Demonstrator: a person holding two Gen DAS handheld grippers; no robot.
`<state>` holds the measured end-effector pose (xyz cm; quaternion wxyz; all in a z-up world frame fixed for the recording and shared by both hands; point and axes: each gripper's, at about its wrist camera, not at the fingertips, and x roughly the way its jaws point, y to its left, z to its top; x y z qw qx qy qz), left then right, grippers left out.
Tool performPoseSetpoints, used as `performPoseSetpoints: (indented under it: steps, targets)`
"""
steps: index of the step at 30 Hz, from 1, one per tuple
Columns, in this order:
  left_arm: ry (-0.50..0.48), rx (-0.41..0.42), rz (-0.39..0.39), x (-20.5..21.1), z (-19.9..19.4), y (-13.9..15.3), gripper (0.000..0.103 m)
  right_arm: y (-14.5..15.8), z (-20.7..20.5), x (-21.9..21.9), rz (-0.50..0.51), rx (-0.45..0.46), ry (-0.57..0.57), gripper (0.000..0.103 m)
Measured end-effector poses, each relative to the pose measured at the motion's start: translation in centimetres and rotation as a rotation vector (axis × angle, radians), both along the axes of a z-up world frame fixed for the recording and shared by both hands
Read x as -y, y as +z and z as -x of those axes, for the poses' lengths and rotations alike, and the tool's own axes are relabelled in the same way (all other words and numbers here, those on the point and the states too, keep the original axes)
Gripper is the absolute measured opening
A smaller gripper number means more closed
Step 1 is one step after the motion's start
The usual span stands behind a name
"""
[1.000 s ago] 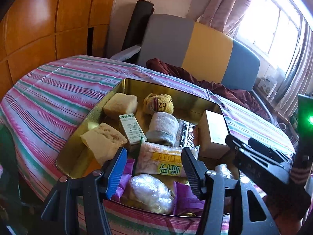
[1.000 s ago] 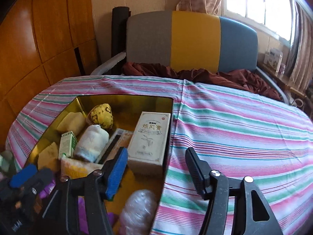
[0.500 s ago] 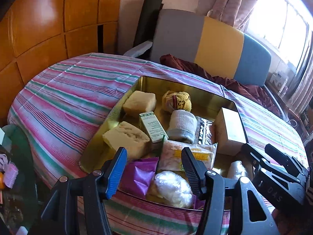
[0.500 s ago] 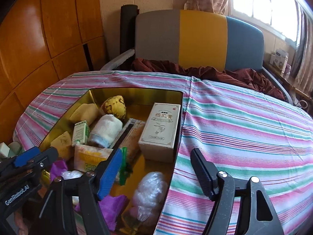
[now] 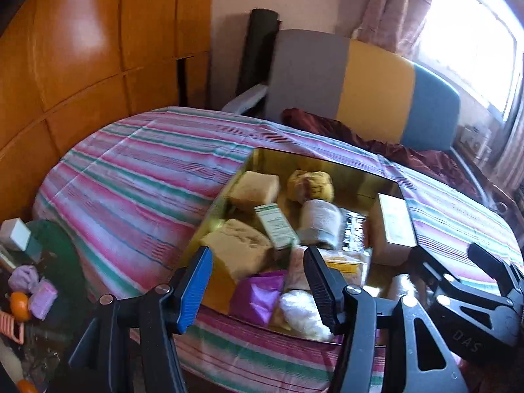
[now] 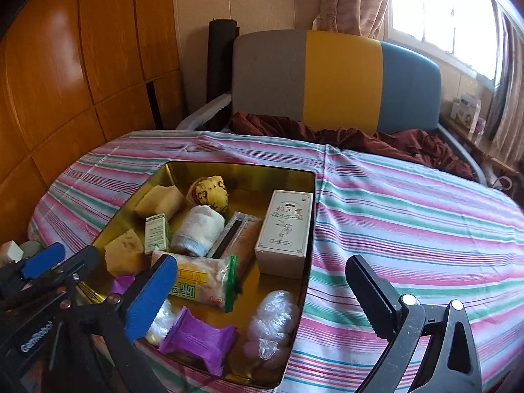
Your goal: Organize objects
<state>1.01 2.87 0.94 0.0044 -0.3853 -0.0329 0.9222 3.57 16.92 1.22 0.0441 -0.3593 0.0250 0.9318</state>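
Far left, off the table edge, a low cluttered spot w/ a small white box (image 5: 13, 234), some lilac bits and an orange (image 5: 19, 301). Next, the left gripper (image 5: 257, 281) hangs above the near-left corner of the gold tin (image 6: 229, 167), jaws about half apart, nothing btwn them.

The tin sits on the striped tablecloth (image 6: 409, 229), left of centre, and it's full. Along its left side: two tan sponge-like blocks, one at the back (image 6: 159, 199), one nearer (image 6: 124, 255), w/ a small green-and-white carton (image 6: 157, 232) btwn them. Middle: a yellow patterned ball (image 6: 209, 191) at the back, a rolled white cloth (image 6: 198, 231) just in front of it, then a snack packet w/ green edge (image 6: 203, 281) lying flat. Near edge: a purple wrapper (image 6: 199, 339) and a clear plastic bundle (image 6: 273, 322). Against the tin's right wall, a tall cream box (image 6: 285, 229) w/ dark print, lying flat.

Right gripper (image 6: 258, 298) is over the tin's near-right corner, jaws opening, v. wide now, empty; blue pad over the tin, black pad out over bare cloth.

Behind the table: a chair (image 6: 340, 78) in grey, yellow, blue panels, dark red fabric (image 6: 376, 139) heaped on its seat. Window far right.
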Motion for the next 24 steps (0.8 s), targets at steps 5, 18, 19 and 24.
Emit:
performPoseSetpoints:
  steps: [5, 18, 19, 24]
  targets:
    - [0.088, -0.01, 0.071, 0.7, -0.3, 0.5, 0.058, 0.1, 0.0, 0.1, 0.01, 0.012, -0.024, 0.103]
    - [0.049, 0.013, 0.066, 0.4, -0.5, 0.2, 0.058, 0.0, -0.1, 0.4, 0.0, 0.023, -0.053, 0.103]
    - [0.045, 0.015, 0.067, 0.4, -0.5, 0.1, 0.058, 0.0, -0.1, 0.4, -0.004, 0.022, -0.052, 0.103]
    - [0.037, 0.022, 0.041, 0.4, -0.6, -0.2, 0.058, -0.2, 0.0, 0.5, -0.006, 0.027, -0.057, 0.103]
